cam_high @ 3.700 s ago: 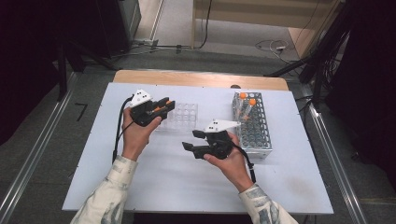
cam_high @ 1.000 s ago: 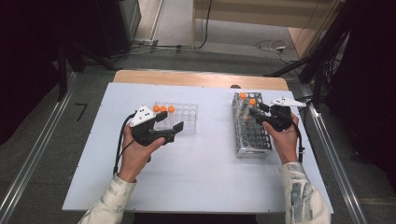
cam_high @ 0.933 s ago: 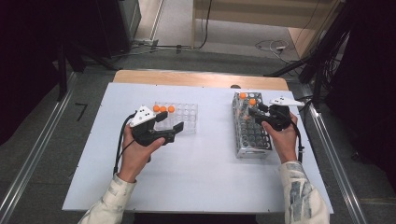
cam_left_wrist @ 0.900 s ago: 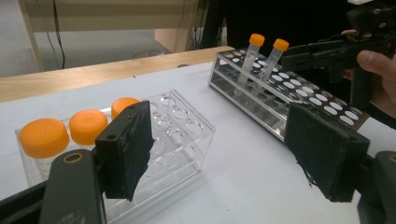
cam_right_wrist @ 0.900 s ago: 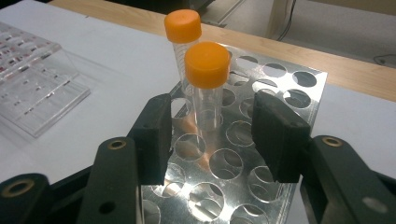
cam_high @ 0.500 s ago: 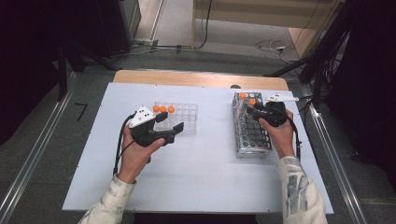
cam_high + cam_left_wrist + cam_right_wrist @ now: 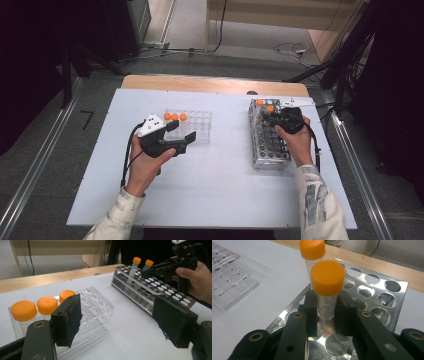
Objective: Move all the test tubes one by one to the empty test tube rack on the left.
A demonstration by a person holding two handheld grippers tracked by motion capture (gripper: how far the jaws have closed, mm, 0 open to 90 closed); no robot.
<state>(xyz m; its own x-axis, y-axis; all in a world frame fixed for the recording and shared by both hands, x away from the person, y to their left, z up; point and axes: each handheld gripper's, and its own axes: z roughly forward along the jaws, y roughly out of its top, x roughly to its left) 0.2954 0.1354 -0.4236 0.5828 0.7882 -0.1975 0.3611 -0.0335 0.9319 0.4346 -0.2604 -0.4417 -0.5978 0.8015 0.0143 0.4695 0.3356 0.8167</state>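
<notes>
- The right gripper (image 7: 325,312) had just closed its jaws on a clear plastic tube with an orange cap (image 7: 327,290), which stood in the metal rack (image 7: 377,290).
- The left gripper (image 7: 120,322) hovered with its jaws wide, empty, beside the clear plastic rack (image 7: 100,315).

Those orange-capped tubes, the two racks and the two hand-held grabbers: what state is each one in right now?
Right gripper: jaws have just been closing, now shut on the near tube.
Near tube: capped, upright, standing in the metal rack.
Far tube: capped, upright, not gripped.
Metal rack: most holes empty.
Left gripper: open, nothing between the jaws.
Clear rack: three capped tubes in it, other wells empty.
</notes>
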